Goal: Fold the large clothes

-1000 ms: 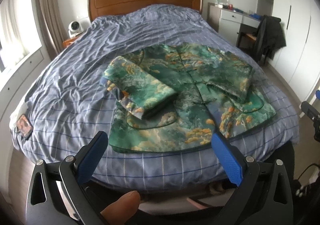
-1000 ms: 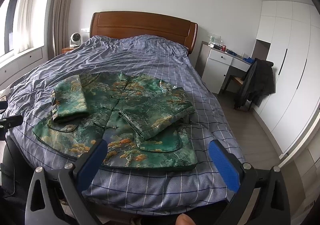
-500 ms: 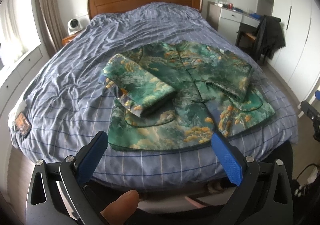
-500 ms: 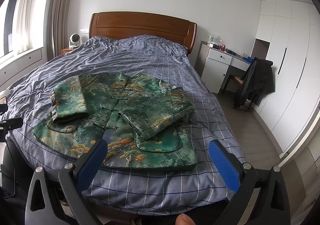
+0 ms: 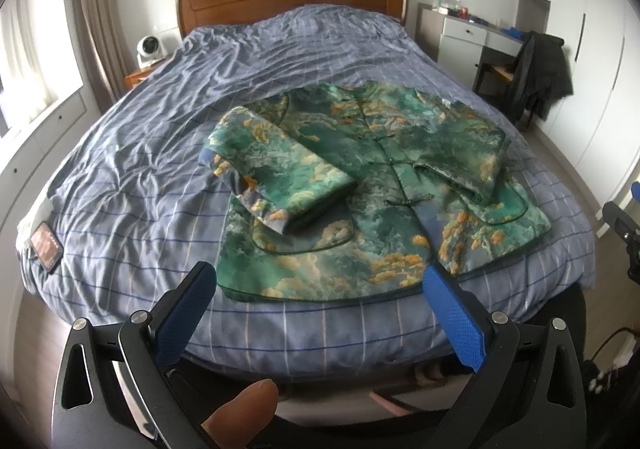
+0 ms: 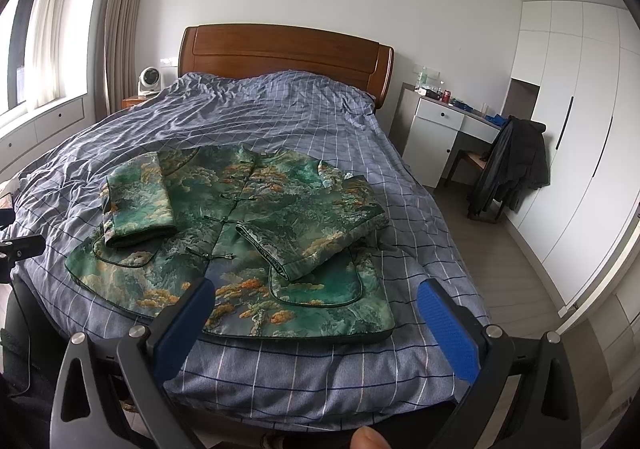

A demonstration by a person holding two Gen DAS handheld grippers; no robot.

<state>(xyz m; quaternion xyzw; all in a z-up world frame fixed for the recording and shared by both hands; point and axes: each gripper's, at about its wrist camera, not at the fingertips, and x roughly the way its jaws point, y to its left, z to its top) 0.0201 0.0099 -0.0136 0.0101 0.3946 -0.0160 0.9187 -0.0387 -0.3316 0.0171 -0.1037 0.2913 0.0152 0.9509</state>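
A green jacket [image 5: 360, 185] [image 6: 240, 233] with orange and gold cloud patterns lies flat, front up, near the foot of the bed. Both of its sleeves are folded in across the chest. My left gripper [image 5: 320, 277] is open, held above the foot edge of the bed, just short of the jacket's hem, with nothing between its blue pads. In the right wrist view my right gripper [image 6: 312, 289] is also open, hovering over the hem near the jacket's right corner, holding nothing.
The bed [image 5: 160, 153] carries a wrinkled blue checked duvet and a wooden headboard [image 6: 280, 53]. A white desk [image 6: 440, 129] and a chair with a dark coat [image 6: 512, 165] stand to the right, wardrobes [image 6: 580, 121] beyond. A small fan [image 5: 148, 49] sits at the back left.
Both grippers stay open. The left wrist view has shifted slightly, with the jacket a little higher in frame. The jacket itself has not moved.
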